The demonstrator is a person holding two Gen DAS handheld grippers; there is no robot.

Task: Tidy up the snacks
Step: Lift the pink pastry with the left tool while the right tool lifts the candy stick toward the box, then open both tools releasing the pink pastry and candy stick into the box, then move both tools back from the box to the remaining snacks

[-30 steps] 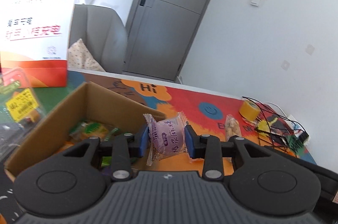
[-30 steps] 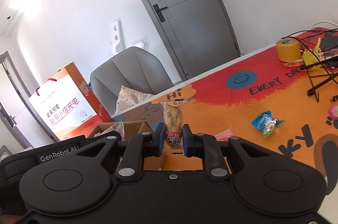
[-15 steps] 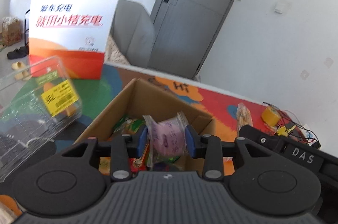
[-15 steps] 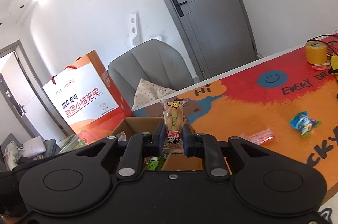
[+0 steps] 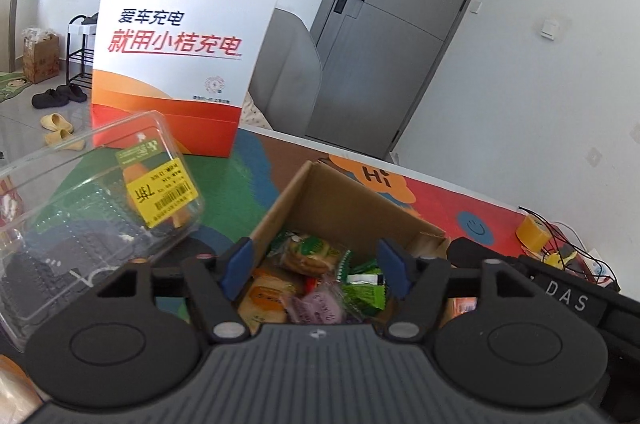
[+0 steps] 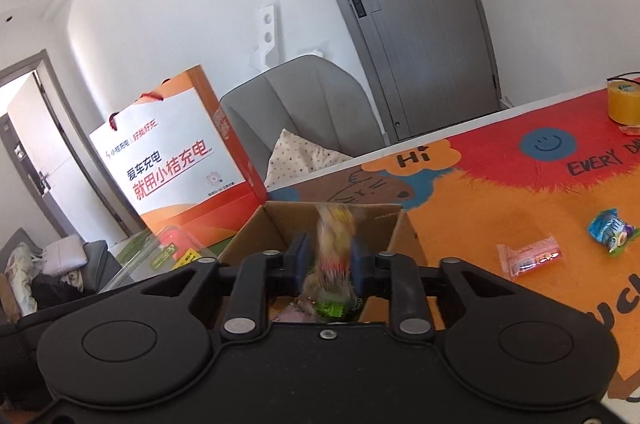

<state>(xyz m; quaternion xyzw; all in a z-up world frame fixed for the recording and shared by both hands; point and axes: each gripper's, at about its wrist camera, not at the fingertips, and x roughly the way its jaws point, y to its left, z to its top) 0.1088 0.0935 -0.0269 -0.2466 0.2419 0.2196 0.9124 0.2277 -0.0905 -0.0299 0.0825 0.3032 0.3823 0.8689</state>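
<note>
I am looking across the table [image 6: 500,192], its colourful mat running toward the far edge, where the big orange-and-white paper bag [image 5: 180,52] is standing upright near the far left corner. Just in front of it the open cardboard box [image 5: 344,200] is sitting on the mat, and it is holding a loose heap of wrapped snacks: a biscuit pack [image 5: 306,256] toward the back, green wrappers [image 5: 362,290] on the right, an orange pack [image 5: 264,298] on the left, and the purple snack packet [image 5: 316,310] lying on top at the near side. Left of the box a clear plastic clamshell container [image 5: 92,208] with a yellow price sticker is lying tilted; I cannot tell what is in it. My left gripper [image 5: 316,264] is hovering over the box with its fingers spread wide and nothing between them. My right gripper [image 6: 328,260] is hanging over the same box, fingers slightly parted around a blurred yellow-and-red snack stick [image 6: 334,240]; I cannot tell whether they are touching it. Out on the mat to the right, a pink-red wrapper [image 6: 530,258] and a blue packet [image 6: 610,230] are lying apart, and a roll of yellow tape [image 6: 622,102] is standing near the far edge.
</note>
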